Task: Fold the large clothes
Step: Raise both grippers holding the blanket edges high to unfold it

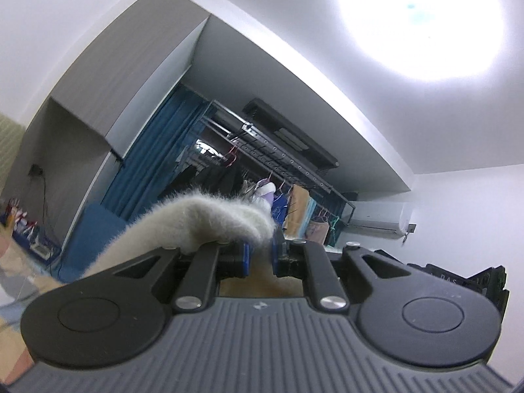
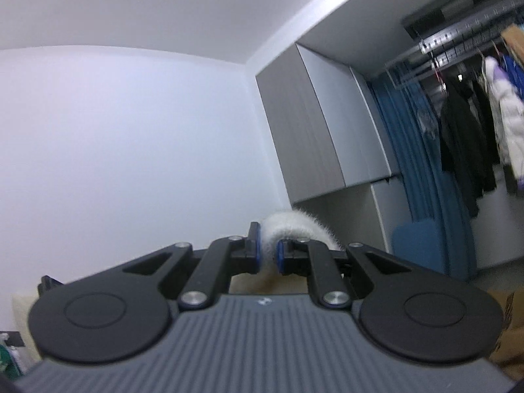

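The left gripper has its jaws pinched narrow on a fold of the fluffy white garment, which spills over the left finger toward eight o'clock. The right gripper clamps another bunch of it, curling toward one o'clock. Both point up at ceiling and wardrobe, so the garment seems held aloft; no fold looks made yet. Its pile is long, soft and fuzzy.
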Demonstrator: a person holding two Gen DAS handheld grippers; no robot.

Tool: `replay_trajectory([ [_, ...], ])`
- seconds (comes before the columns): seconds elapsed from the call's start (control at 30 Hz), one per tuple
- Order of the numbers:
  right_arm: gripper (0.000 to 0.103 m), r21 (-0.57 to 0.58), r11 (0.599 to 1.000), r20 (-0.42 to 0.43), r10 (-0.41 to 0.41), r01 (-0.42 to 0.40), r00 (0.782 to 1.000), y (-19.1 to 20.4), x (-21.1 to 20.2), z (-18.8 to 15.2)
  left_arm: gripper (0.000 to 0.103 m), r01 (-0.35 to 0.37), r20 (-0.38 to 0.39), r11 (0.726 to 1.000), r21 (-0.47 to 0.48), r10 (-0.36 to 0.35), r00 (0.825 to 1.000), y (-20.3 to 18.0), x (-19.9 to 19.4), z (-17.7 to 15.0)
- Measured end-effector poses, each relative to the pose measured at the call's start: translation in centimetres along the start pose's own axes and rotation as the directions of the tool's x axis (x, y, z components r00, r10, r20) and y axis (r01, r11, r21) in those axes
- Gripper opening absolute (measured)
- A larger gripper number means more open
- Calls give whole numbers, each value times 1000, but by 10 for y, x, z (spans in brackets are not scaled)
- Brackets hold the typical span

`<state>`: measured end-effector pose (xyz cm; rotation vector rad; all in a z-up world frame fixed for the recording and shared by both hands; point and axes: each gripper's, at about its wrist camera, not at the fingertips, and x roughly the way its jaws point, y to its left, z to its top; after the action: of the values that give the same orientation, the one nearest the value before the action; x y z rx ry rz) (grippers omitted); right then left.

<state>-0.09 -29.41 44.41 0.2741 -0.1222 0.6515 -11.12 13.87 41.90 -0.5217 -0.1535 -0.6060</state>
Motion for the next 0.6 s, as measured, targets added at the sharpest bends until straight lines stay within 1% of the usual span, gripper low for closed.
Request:
replay_trajectory([
  [0.07,13,-13,999,1,-32,32,999,-5,8,2,15,-12,-19,1000,16,13,1000,-4,5,2],
  [0.13,13,-14,997,-23,-75,74,997,-14,18,-6,15,-35,-52,999,25,37,998,1,19,-6],
  [0.2,13,-4,993,-72,-120,120,990,-31,33,-22,15,-77,-96,997,33,79,992,17,37,-22],
  [0.27,13,7,986,-137,-164,166,977,-52,51,-44,15,-116,-139,993,27,119,983,37,54,-44],
  [0.33,13,28,977,-205,-202,212,958,-81,74,-73,15,-161,-179,986,33,164,970,66,75,-73],
  [0.4,13,39,969,-248,-227,244,942,-106,97,-99,15,-199,-201,978,62,208,957,92,94,-102],
  [0.47,13,44,959,-275,-256,279,927,-134,123,-126,15,-218,-215,971,100,235,948,120,114,-129],
  [0.53,13,56,949,-291,-281,309,915,-161,154,-150,15,-246,-236,963,114,267,934,157,144,-155],
  [0.6,13,73,938,-311,-302,339,901,-189,184,-174,15,-287,-275,952,103,305,912,196,175,-182],
])
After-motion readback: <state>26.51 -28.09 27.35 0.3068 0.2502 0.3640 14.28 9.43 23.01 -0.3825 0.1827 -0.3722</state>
